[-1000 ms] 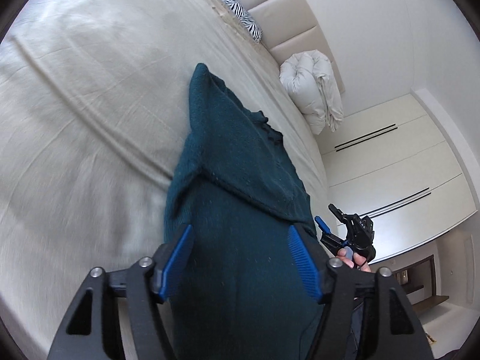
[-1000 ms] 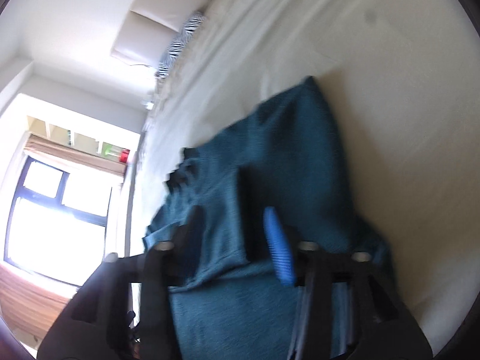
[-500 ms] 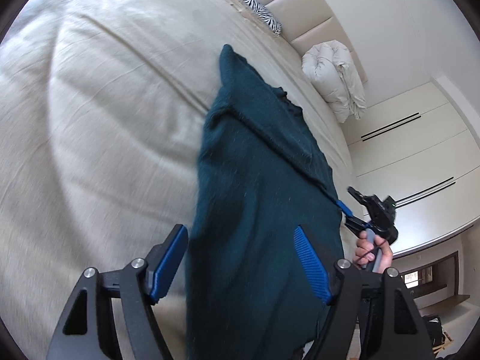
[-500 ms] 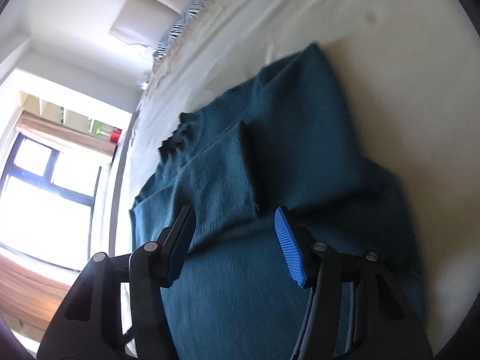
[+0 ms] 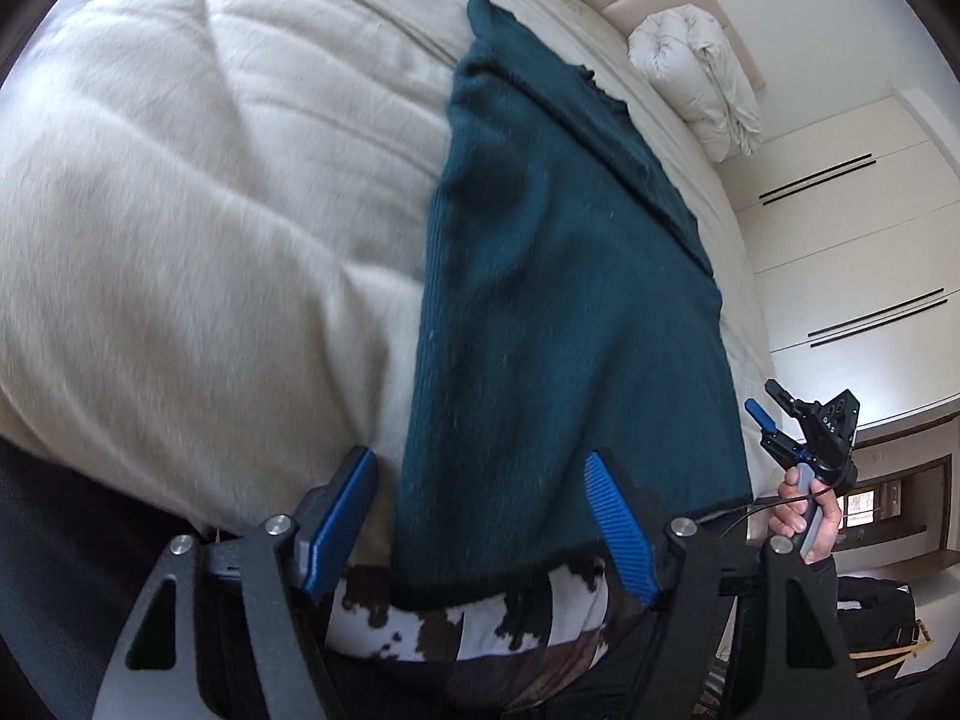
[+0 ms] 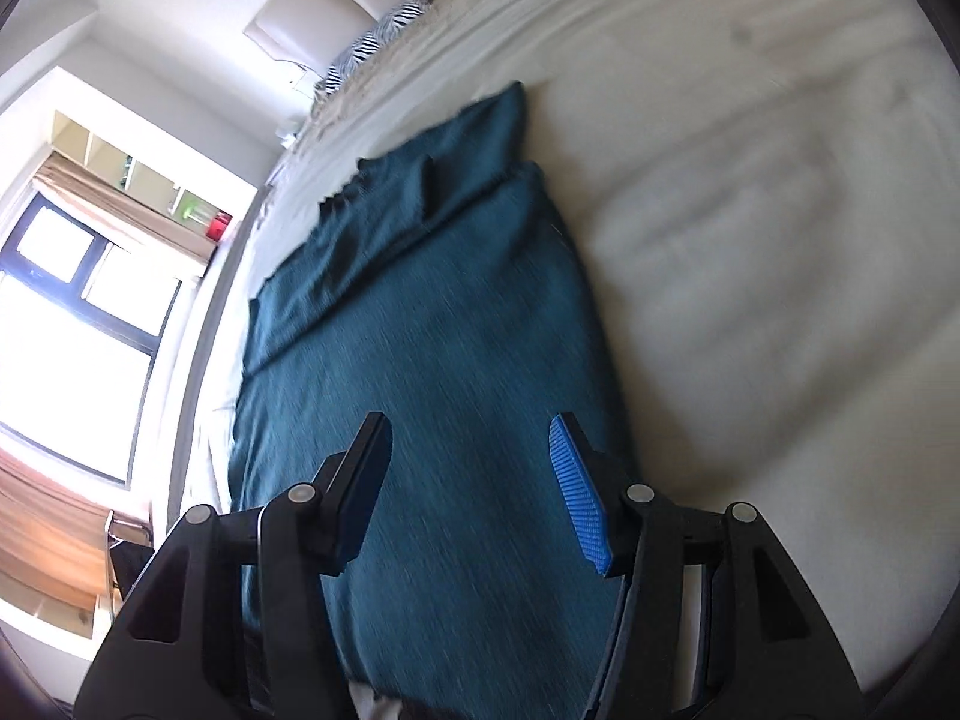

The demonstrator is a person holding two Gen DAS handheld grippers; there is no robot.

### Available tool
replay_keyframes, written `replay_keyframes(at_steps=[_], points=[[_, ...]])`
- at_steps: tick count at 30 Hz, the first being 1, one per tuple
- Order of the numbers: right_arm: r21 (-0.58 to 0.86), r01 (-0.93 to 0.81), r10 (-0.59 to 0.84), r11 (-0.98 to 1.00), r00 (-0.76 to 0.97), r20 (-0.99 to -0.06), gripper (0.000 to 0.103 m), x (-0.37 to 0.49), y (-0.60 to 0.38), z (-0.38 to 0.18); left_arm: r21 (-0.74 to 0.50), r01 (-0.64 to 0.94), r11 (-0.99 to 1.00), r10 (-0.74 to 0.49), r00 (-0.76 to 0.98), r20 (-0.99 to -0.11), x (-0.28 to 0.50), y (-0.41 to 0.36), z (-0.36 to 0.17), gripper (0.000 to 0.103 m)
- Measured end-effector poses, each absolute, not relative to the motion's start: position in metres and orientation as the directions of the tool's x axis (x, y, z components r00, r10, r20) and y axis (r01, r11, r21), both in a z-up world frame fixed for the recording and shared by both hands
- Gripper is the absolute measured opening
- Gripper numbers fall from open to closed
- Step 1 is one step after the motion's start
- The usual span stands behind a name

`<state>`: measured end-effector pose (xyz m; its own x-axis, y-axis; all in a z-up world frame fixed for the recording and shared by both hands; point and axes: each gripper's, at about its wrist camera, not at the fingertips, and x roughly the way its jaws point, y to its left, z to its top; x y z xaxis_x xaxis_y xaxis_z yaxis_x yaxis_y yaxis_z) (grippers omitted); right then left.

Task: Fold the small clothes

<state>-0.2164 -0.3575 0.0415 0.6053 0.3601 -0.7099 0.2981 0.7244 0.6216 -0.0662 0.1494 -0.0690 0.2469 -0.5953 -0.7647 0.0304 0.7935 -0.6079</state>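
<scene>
The left gripper (image 5: 486, 516) hovers with its blue ribbed fingers (image 5: 618, 525) closing, yet apart and gripping nothing; the dark teal knitted sweater (image 5: 564, 276) lies below them. Only this view shows a cow-print cloth (image 5: 456, 624) under the hem and the person's hand (image 5: 807, 516) carrying the right gripper (image 6: 471, 480), whose fingers stand half apart and empty. The sweater lies flat on the cream quilted bed (image 6: 750, 240), long axis running from hem to neckline toward the padded headboard (image 6: 336, 0). Only the right view shows the bright window (image 6: 72, 324).

Sweater (image 6: 432, 420) hem behind fingers
</scene>
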Motion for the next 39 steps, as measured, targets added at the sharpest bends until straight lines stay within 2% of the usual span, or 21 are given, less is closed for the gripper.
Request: replay_keyframes(at_steps=[4, 14, 18, 22, 24, 27, 29, 32, 33, 34, 35, 37, 39], points=[[0.603, 0.326, 0.348, 0.728, 0.582, -0.735, 0.054, -0.243, -0.361, 0.036, -0.601, 0.023, 0.799, -0.59, 0.226, -0.775, -0.071, 0.15, -0.074, 0.054], [0.535, 0.368, 0.316, 0.76, 0.51, -0.8, 0.054, -0.288, -0.362, 0.037, -0.603, 0.043, 0.796, -0.6, 0.176, -0.78, -0.071, 0.152, -0.077, 0.053], [0.511, 0.392, 0.316, 0.765, 0.464, -0.828, 0.054, -0.303, -0.367, 0.037, -0.577, 0.076, 0.814, -0.581, 0.157, -0.799, -0.068, 0.143, -0.075, 0.024], [0.495, 0.383, 0.335, 0.78, 0.412, -0.847, 0.053, -0.314, -0.364, 0.034, -0.579, 0.08, 0.811, -0.584, 0.148, -0.798, -0.07, 0.142, -0.078, 0.021], [0.493, 0.39, 0.337, 0.778, 0.404, -0.85, 0.05, -0.317, -0.367, 0.031, -0.585, 0.073, 0.807, -0.589, 0.149, -0.794, -0.069, 0.143, -0.079, 0.022], [0.502, 0.405, 0.36, 0.764, 0.379, -0.853, 0.044, -0.314, -0.369, 0.026, -0.598, 0.067, 0.799, -0.6, 0.142, -0.787, -0.071, 0.142, -0.08, 0.03], [0.501, 0.402, 0.378, 0.766, 0.349, -0.858, 0.036, -0.312, -0.367, 0.022, -0.591, 0.076, 0.803, -0.595, 0.138, -0.792, -0.073, 0.139, -0.08, 0.03], [0.496, 0.394, 0.388, 0.774, 0.324, -0.863, 0.031, -0.311, -0.362, 0.019, -0.578, 0.094, 0.81, -0.586, 0.138, -0.799, -0.075, 0.136, -0.078, 0.029], [0.495, 0.393, 0.388, 0.775, 0.323, -0.863, 0.03, -0.311, -0.361, 0.018, -0.574, 0.096, 0.813, -0.582, 0.138, -0.801, -0.075, 0.136, -0.076, 0.023], [0.497, 0.392, 0.39, 0.774, 0.322, -0.863, 0.024, -0.31, -0.359, 0.018, -0.566, 0.101, 0.818, -0.575, 0.136, -0.807, -0.076, 0.135, -0.076, 0.012], [0.496, 0.391, 0.393, 0.775, 0.316, -0.863, 0.016, -0.31, -0.359, 0.016, -0.553, 0.11, 0.826, -0.564, 0.138, -0.814, -0.077, 0.131, -0.074, 0.01], [0.485, 0.385, 0.393, 0.786, 0.295, -0.871, 0.009, -0.31, -0.354, 0.014, -0.54, 0.124, 0.832, -0.554, 0.149, -0.819, -0.079, 0.129, -0.071, 0.008], [0.481, 0.383, 0.387, 0.788, 0.3, -0.872, 0.007, -0.312, -0.353, 0.014, -0.53, 0.136, 0.837, -0.547, 0.169, -0.82, -0.081, 0.127, -0.067, 0.007]])
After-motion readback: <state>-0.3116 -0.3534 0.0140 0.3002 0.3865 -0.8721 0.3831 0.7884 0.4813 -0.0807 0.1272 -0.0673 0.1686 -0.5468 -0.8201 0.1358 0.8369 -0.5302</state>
